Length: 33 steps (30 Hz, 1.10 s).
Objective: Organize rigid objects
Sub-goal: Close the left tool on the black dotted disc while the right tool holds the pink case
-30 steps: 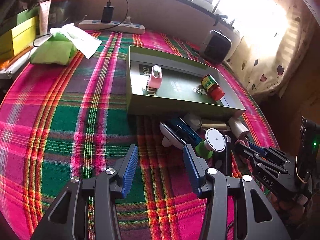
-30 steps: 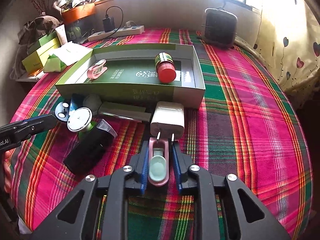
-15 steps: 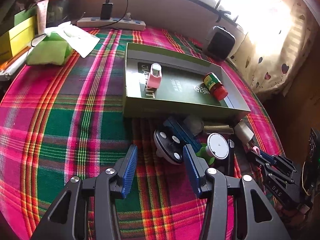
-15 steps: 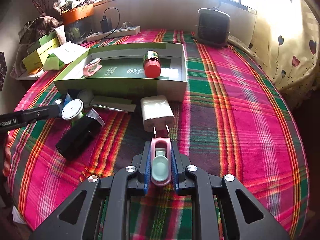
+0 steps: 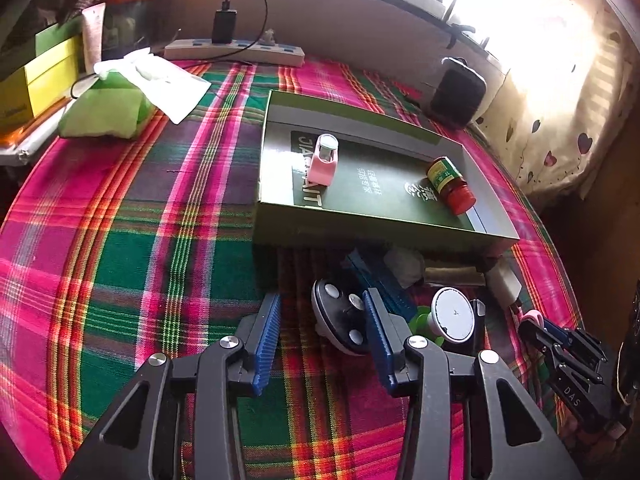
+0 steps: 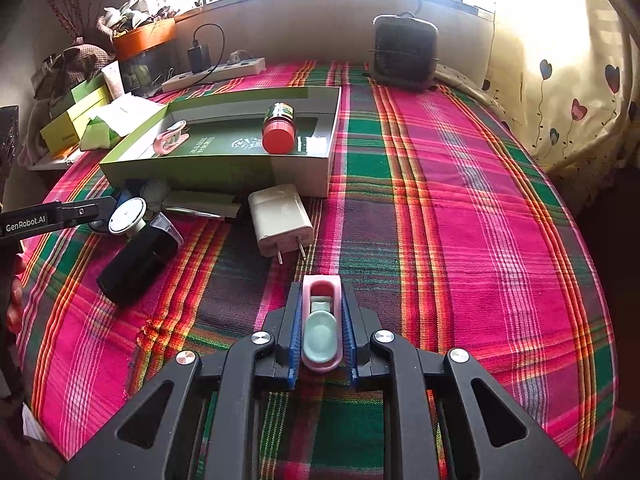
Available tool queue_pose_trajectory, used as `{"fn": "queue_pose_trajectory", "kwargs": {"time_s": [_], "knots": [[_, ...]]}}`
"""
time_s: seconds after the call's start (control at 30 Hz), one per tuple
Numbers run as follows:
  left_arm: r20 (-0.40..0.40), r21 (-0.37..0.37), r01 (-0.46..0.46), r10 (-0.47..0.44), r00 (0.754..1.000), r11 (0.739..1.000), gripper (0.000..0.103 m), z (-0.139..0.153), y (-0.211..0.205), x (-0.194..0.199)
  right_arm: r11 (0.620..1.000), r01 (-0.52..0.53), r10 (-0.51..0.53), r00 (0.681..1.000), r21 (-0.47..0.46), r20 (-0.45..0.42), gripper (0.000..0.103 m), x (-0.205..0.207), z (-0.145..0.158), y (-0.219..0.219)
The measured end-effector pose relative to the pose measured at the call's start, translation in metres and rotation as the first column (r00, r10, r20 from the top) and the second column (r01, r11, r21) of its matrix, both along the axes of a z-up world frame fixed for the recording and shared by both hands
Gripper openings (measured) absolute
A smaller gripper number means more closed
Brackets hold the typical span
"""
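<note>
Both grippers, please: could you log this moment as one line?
left gripper: open, over round black piece | right gripper: shut on pink clip | green box: two items

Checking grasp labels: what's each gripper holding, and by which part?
Right gripper clamps the pink clip by its long sides. Left gripper is open, holding nothing.

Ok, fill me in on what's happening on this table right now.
A person is tidying small items into the green box with two handheld grippers. The right gripper is shut on a pink clip, held above the cloth short of the white charger. The left gripper is open by the round black gadget. A red-capped bottle and another pink clip already lie in the box.
</note>
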<state>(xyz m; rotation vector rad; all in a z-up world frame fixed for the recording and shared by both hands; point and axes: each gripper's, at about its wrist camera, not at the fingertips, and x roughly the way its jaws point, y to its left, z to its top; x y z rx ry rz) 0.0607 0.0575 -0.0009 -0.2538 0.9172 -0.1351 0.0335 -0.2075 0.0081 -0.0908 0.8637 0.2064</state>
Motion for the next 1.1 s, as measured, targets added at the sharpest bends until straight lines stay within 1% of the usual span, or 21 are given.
{"fn": "queue_pose_trajectory", "kwargs": {"time_s": [0.27,0.33,0.47,0.53,0.57,0.6,0.83,1.1], "knots": [[0.002,0.033,-0.024,0.024,1.000,0.999,0.039,-0.0004,0.0055,-0.0034,1.000,-0.002,0.002,1.000,0.012,0.003,0.018,-0.0005,-0.0008,-0.0009],[0.005,0.051,-0.023,0.023,1.000,0.998,0.039,-0.0006,0.0029,-0.0011,1.000,-0.002,0.002,1.000,0.012,0.003,0.018,-0.0005,-0.0008,-0.0007],[0.021,0.079,-0.023,0.021,1.000,0.997,0.036,-0.0009,-0.0009,0.0007,1.000,-0.002,0.002,1.000,0.012,0.002,0.018,-0.0005,-0.0009,-0.0009],[0.025,0.075,-0.023,0.021,0.999,0.997,0.032,-0.0010,-0.0003,0.0003,1.000,-0.002,0.002,1.000,0.011,0.003,0.018,-0.0005,-0.0011,-0.0010],[0.024,0.066,-0.022,0.020,1.000,0.998,0.028,-0.0010,0.0004,0.0001,1.000,-0.002,0.002,1.000,0.011,0.003,0.018,-0.0005,-0.0010,-0.0009],[0.021,0.053,-0.022,0.021,1.000,0.998,0.027,-0.0015,0.0016,0.0003,1.000,-0.001,0.001,1.000,0.012,0.003,0.018,-0.0005,-0.0010,-0.0011],[0.030,0.054,-0.024,0.023,0.999,0.998,0.027,-0.0017,0.0018,-0.0027,1.000,0.000,-0.001,1.000,0.010,0.002,0.018,-0.0003,-0.0009,-0.0008],[0.042,0.077,-0.032,0.029,0.999,0.997,0.025,-0.0002,0.0027,-0.0066,1.000,0.007,-0.007,1.000,0.009,0.002,0.018,-0.0007,-0.0007,-0.0004]]}}
